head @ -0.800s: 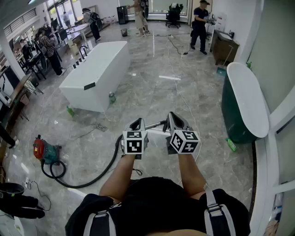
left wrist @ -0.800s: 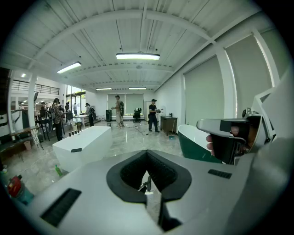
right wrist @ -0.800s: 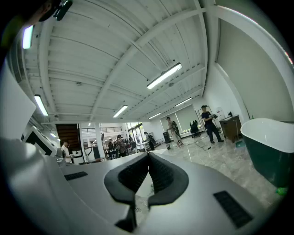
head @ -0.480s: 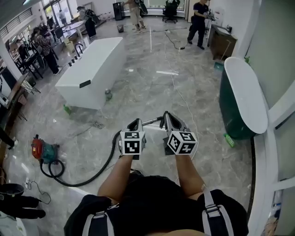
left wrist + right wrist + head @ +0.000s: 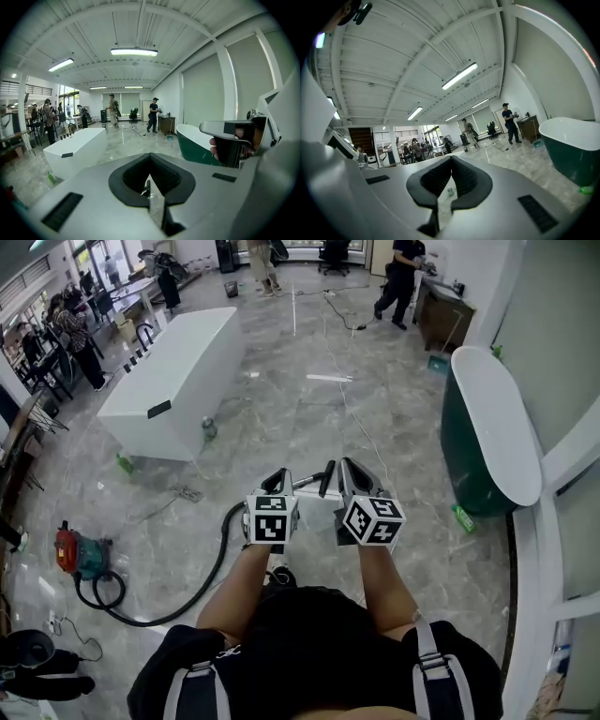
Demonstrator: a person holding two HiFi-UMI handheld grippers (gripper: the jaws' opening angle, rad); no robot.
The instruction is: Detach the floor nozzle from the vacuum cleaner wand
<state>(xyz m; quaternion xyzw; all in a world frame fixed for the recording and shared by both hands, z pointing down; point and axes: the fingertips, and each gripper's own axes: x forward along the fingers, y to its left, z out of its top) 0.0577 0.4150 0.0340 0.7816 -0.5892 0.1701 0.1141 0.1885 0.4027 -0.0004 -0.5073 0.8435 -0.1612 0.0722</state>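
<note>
In the head view my left gripper and right gripper are held side by side in front of me, each with its marker cube nearest me. Both are shut with nothing between the jaws, as the left gripper view and the right gripper view also show. On the floor beyond them lies a silver vacuum wand with a black part at its right end; I cannot tell whether that is the floor nozzle. A black hose runs from the wand to the red and teal vacuum body.
A long white counter stands at the far left, with a green bottle at its foot. A green tub with a white rim is at the right. People stand at the back, and a cable crosses the marble floor.
The view has tipped down, so the room slides up the picture. Both grippers stay shut and close together, slightly higher in the frame. The wand's black end now shows between them.
</note>
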